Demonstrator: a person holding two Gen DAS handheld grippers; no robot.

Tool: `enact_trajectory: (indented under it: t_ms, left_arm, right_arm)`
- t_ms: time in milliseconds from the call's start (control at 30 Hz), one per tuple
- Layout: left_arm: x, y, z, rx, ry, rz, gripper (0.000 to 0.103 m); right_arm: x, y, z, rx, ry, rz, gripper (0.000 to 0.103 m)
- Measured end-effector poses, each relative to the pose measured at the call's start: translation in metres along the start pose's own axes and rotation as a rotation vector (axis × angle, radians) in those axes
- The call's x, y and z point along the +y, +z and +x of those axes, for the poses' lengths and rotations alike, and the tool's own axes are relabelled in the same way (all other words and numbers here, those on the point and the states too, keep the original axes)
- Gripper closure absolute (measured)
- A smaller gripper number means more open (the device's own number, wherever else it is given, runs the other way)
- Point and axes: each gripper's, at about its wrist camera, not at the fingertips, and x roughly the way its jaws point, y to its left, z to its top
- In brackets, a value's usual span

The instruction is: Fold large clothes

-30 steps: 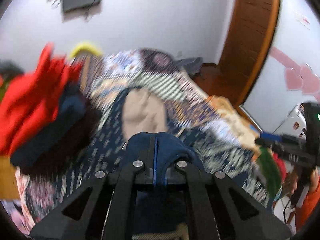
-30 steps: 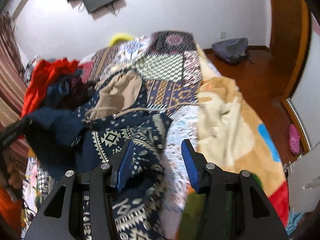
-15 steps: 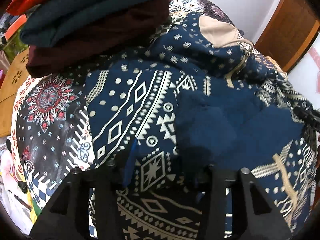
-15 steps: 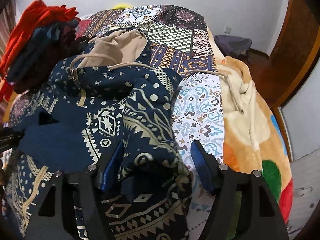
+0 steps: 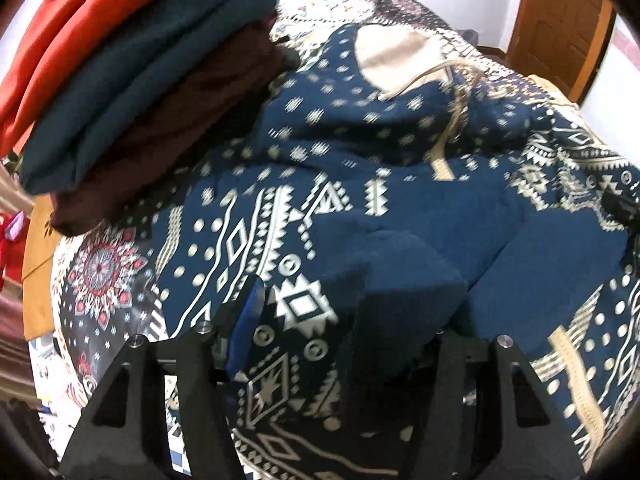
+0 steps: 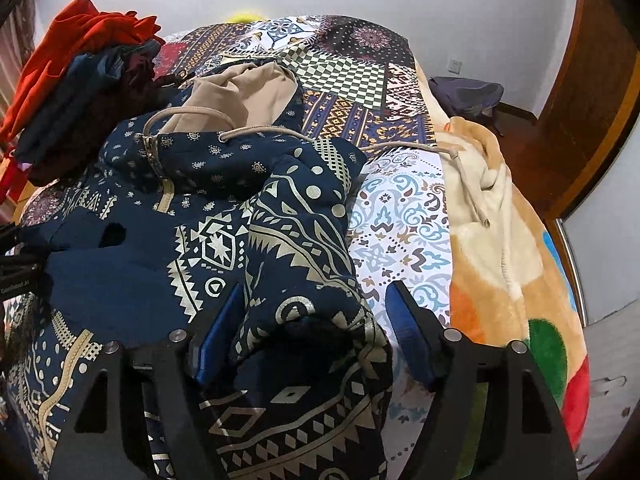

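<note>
Both sleeves lie folded across my patterned hoodie (image 6: 224, 240); left hand-held gripper (image 5: 332, 332) opening, right hand-held gripper (image 6: 316, 320) open around its 5 o'clock sleeve, body unfolded

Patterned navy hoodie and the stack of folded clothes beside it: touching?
Touching. In the left wrist view, the hoodie fabric lies directly against the maroon bottom layer of the folded stack, no bedspread visible between them.

Patterned hoodie (image 5: 400, 200) motion-blurred, left hand-held gripper (image 5: 332, 320) right finger hidden under cloth
</note>
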Motion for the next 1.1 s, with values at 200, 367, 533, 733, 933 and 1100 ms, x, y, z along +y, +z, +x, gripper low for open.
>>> enact_trajectory:
  t_ms: [200,367,533,733,933,1100]
  left_arm:
    - [0.003,0.010,-0.011,-0.057,-0.050,0.002,0.092]
    - [0.022,0.015,-0.031,-0.140,-0.092,-0.090,0.095]
    - [0.044,0.012,-0.054,-0.207,-0.018,-0.141,0.095]
    - [0.066,0.001,-0.058,-0.220,-0.009,-0.219,0.092]
    - [0.103,-0.025,-0.036,-0.137,-0.067,-0.385,0.070]
    - [0.140,-0.061,-0.018,-0.078,-0.198,-0.585,0.065]
  right_arm:
    - [0.000,0.000,0.000,-0.004,0.000,0.001,0.033]
    - [0.000,0.000,0.000,-0.001,-0.001,0.001,0.033]
    - [0.004,0.002,0.003,0.010,0.004,-0.008,0.024]
    - [0.015,0.001,0.007,0.014,-0.017,-0.053,0.017]
    - [0.011,0.001,0.007,0.012,0.010,-0.046,0.016]
    - [0.013,0.000,0.008,0.013,0.007,-0.057,0.015]
